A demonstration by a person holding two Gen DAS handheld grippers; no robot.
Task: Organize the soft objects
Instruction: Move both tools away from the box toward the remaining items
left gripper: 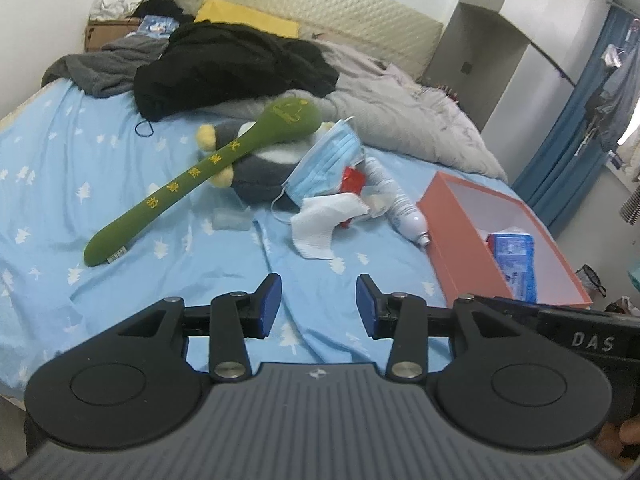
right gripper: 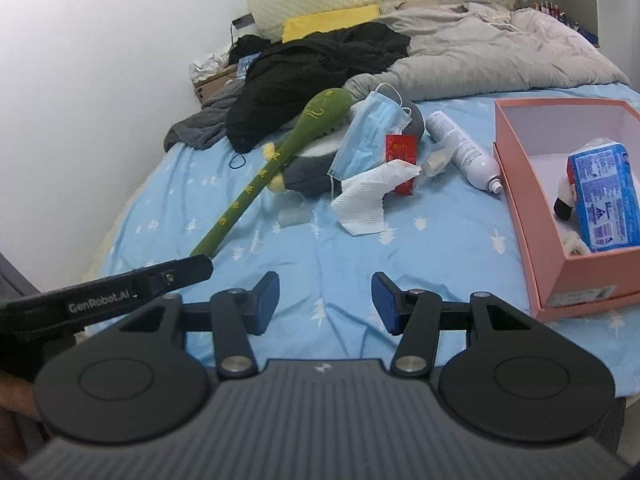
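The left gripper [left gripper: 319, 304], jaws apart and empty, hovers over the blue tree-print bedsheet [left gripper: 120, 184], left of the open salmon-pink cardboard box [left gripper: 460, 240].

The bed sheet [left gripper: 120, 184] is light blue with little white trees all over, and the long plush stick [left gripper: 192, 176] is olive green with yellow characters down it. The box [right gripper: 520, 216] is salmon pink outside, white inside, holding a blue printed pack [right gripper: 604, 196], and both tongs have blue pads [left gripper: 270, 304].

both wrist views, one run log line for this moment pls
left tongs open, empty | right tongs open, empty | green plush lying on grey plush | pink box holds blue pack
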